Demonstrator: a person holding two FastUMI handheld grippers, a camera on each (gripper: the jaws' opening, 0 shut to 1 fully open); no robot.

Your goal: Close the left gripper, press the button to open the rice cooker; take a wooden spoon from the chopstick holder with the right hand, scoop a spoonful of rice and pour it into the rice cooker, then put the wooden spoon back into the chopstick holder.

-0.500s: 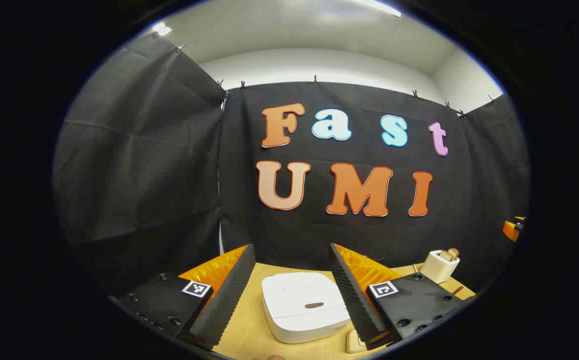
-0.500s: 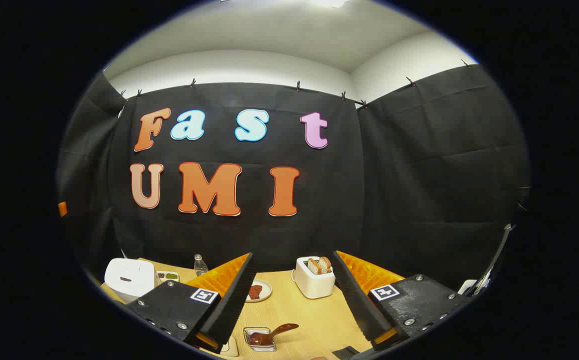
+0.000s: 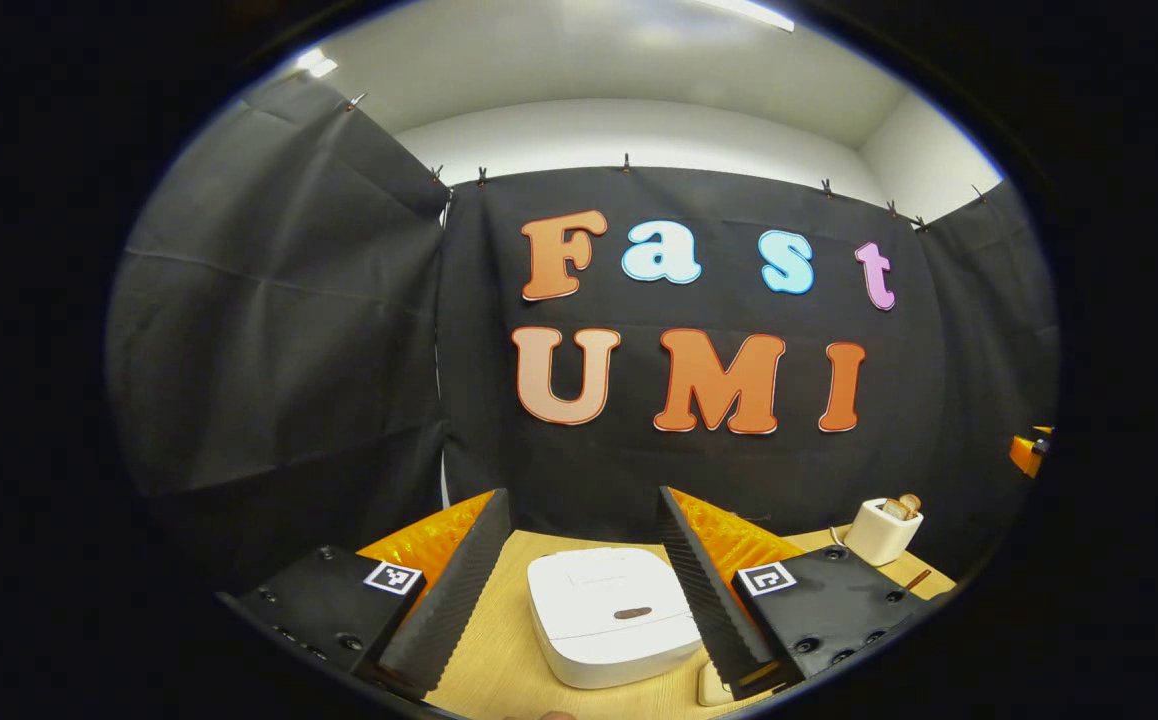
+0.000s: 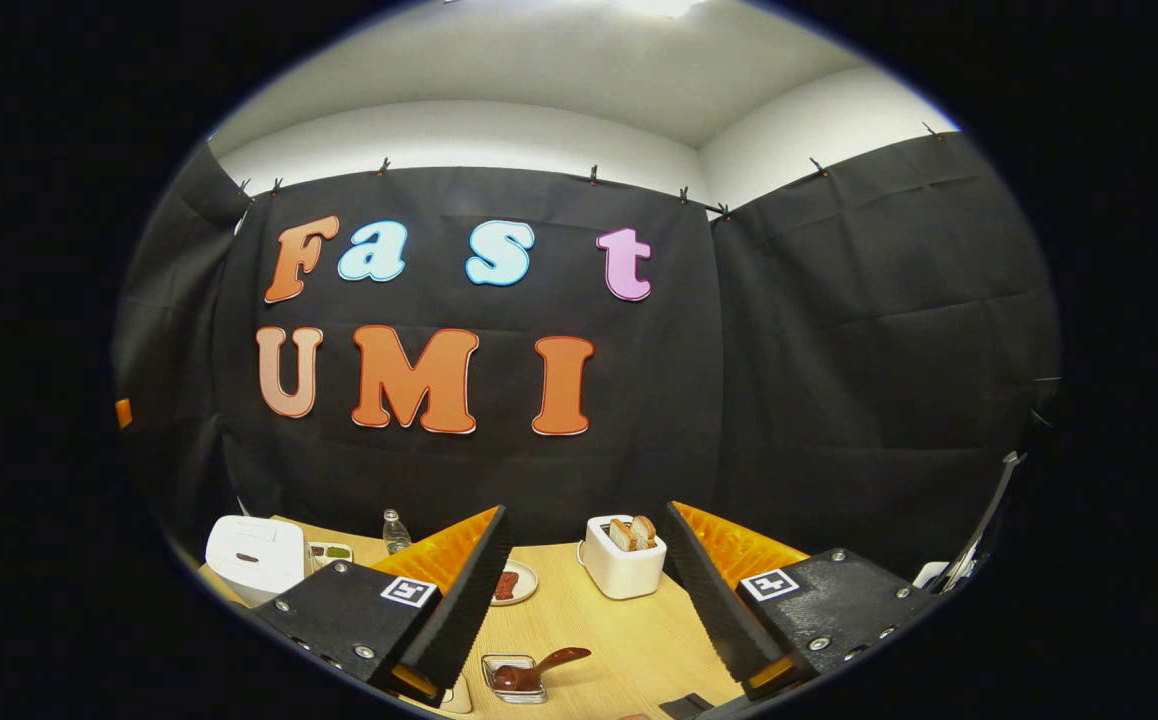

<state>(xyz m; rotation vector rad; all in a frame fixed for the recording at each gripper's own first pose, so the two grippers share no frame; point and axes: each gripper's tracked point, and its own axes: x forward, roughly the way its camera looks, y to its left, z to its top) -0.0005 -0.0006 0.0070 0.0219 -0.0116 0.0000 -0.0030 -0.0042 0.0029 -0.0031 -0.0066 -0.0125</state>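
While the rice cooker [image 3: 611, 617] sits lid-down near the table's [image 4: 629, 630] left front edge, L gripper [image 3: 584, 585] hangs above it, jaws spread wide, holding nothing. Lid button [image 3: 632, 612] = small dark oval toward the front; likely stiff, needs a firm straight push w/ jaws clenched first. R gripper [image 4: 584, 590] also released, empty. Wooden spoon [image 4: 537, 668] rests in a small clear dish near the front edge; light, rigid, prob smooth, so best taken mid-handle. Chopstick holder: can't tell which item.
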